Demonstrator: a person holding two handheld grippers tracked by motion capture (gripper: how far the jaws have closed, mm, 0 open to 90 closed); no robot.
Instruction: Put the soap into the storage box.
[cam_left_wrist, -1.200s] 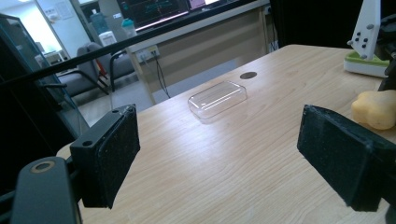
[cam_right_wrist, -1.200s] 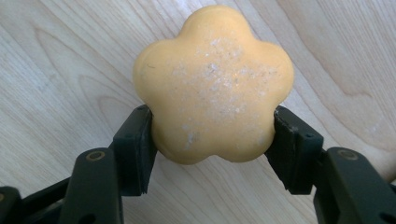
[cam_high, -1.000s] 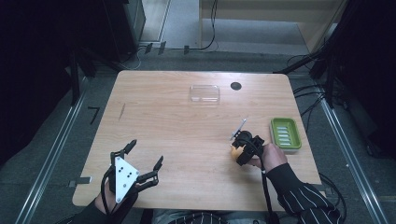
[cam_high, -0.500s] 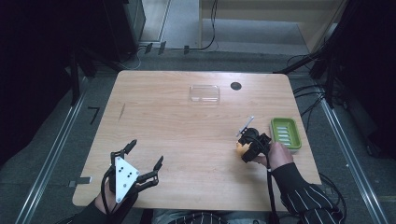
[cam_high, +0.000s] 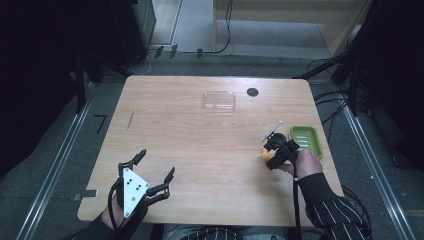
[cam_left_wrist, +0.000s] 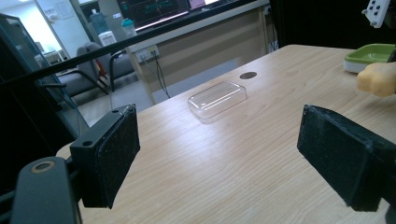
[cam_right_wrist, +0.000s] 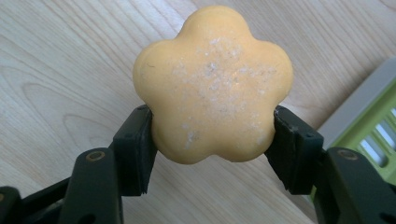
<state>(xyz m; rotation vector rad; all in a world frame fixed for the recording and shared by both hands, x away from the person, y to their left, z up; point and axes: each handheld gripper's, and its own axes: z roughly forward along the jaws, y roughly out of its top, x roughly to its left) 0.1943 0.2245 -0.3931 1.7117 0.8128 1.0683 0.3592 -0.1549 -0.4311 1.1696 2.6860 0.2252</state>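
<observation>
A yellow flower-shaped soap (cam_right_wrist: 212, 84) sits pinched between the black pads of my right gripper (cam_right_wrist: 212, 140), just above the wooden table. From above, that right gripper (cam_high: 275, 150) holds the soap (cam_high: 266, 154) close to the left side of a green soap dish (cam_high: 306, 140). The soap (cam_left_wrist: 378, 78) and the dish (cam_left_wrist: 371, 53) also appear at the far right of the left gripper view. My left gripper (cam_high: 155, 172) rests near the table's front left edge, its jaws spread wide with nothing between them (cam_left_wrist: 219, 149).
A clear plastic lid (cam_high: 219, 99) lies at the back middle of the table (cam_high: 200, 145), with a small black disc (cam_high: 252, 92) to its right. Cables run over the floor behind the table and along its right side.
My right gripper has carried the soap to the right, closer to the green dish. The left gripper has stayed put.
</observation>
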